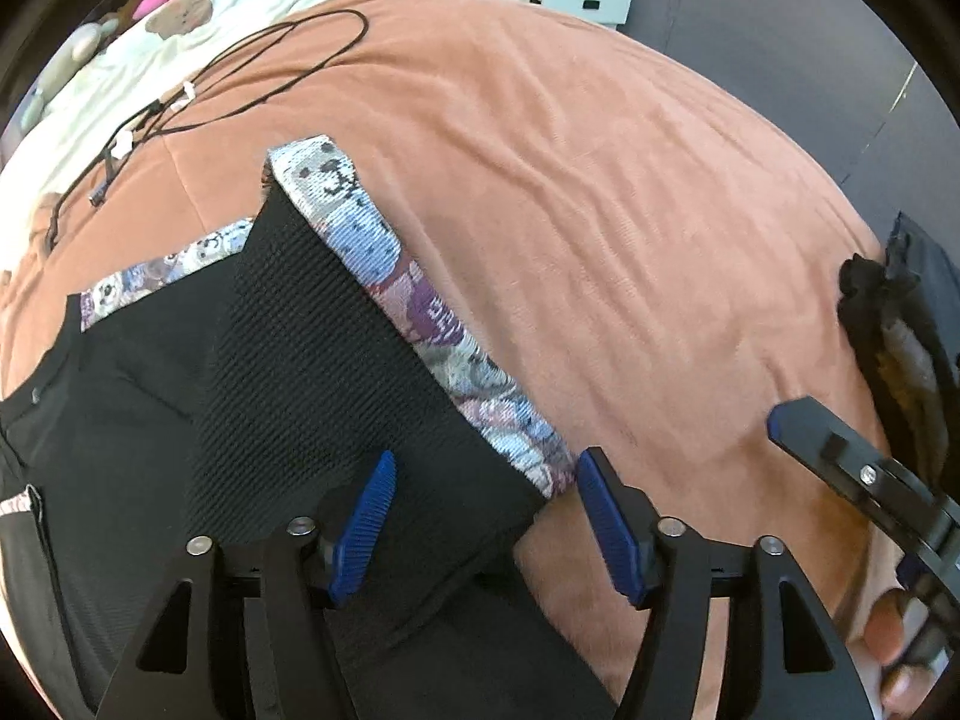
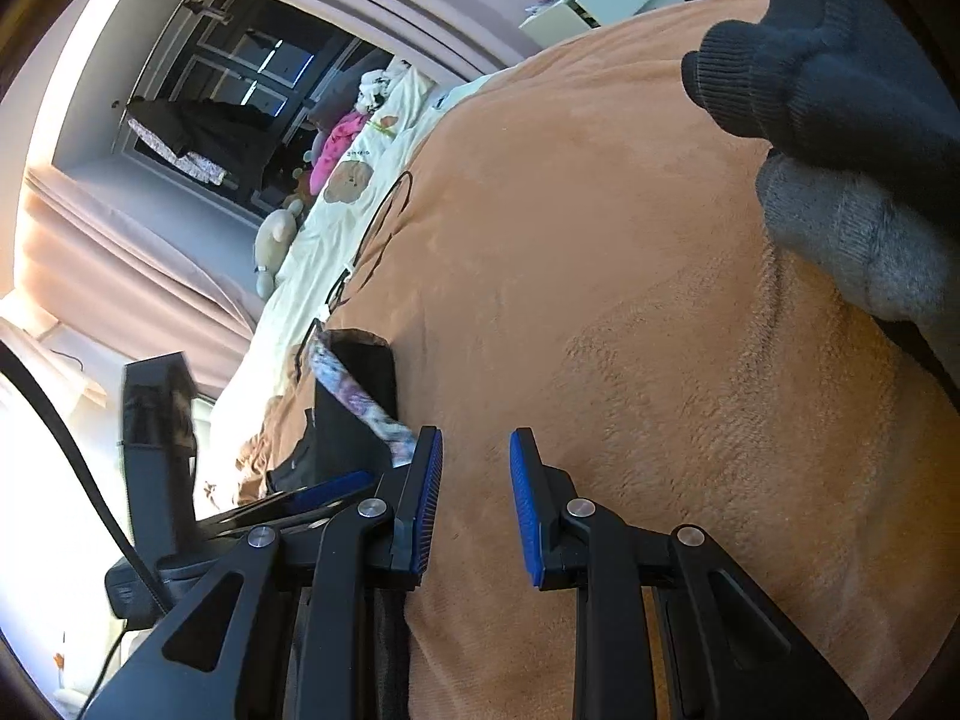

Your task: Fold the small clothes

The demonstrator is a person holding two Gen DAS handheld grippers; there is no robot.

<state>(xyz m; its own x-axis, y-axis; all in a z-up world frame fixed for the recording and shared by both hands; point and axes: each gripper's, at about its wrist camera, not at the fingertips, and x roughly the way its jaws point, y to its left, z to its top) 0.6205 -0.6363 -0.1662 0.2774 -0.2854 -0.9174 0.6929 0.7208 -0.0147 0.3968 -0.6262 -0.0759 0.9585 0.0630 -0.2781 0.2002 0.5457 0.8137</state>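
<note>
Clearly the left tool (image 1: 486,525) is nearer: open and empty, it straddles the patterned waistband (image 1: 420,324) of the black shorts (image 1: 270,360) on the bed (image 1: 600,180). Beside their right edge, the right tool (image 2: 476,501) hangs parted, empty.

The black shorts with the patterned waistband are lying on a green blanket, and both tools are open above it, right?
Not quite: the blanket is orange-brown, not green, as the left wrist view shows. The rest holds: the black shorts with the patterned waistband lie on it, and the left tool and right tool are both open.
</note>
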